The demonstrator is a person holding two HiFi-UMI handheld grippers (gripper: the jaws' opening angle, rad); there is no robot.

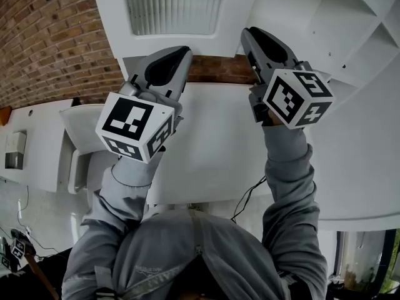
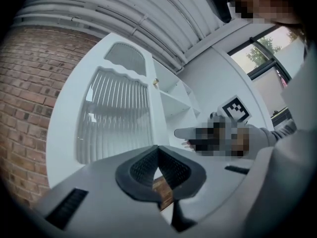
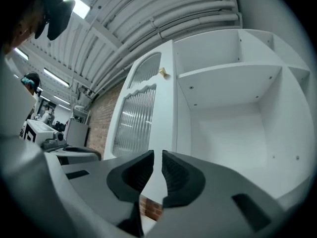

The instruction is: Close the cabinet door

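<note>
Cabinet door (image 1: 172, 5), white frame with a ribbed glass panel, is straight ahead and above both grippers. A small brass-coloured knob (image 3: 162, 72) sits high on its right stile. Just to its right is the open cabinet compartment with a white shelf (image 3: 228, 73) across it. From these views I can't tell whether the door is fully home or a little ajar.

Left gripper (image 1: 178, 55) points at the lower edge of the door, below the glass. In its own view the fingers (image 2: 143, 165) are closed tip to tip, with nothing between them. Beyond them I see the door's lower rail and a sliver of brown.

Right gripper (image 1: 250, 36) is near the door's lower right corner, beside the open compartment. In its own view its fingers (image 3: 133, 175) are nearly together, with a narrow slit left between the pads. Nothing is pinched there. Only the white door stile shows through the gap, and I can't tell whether it touches the wood.

Both marker cubes face me, the left (image 1: 134, 127) lower than the right (image 1: 297, 99). Grey sleeves (image 1: 287, 186) run up to both.

Brick wall (image 1: 44, 36) is left of the cabinet. White bench (image 1: 206, 142) lies below the grippers, with a brown strip (image 1: 219, 69) between it and the door's bottom edge.
</note>
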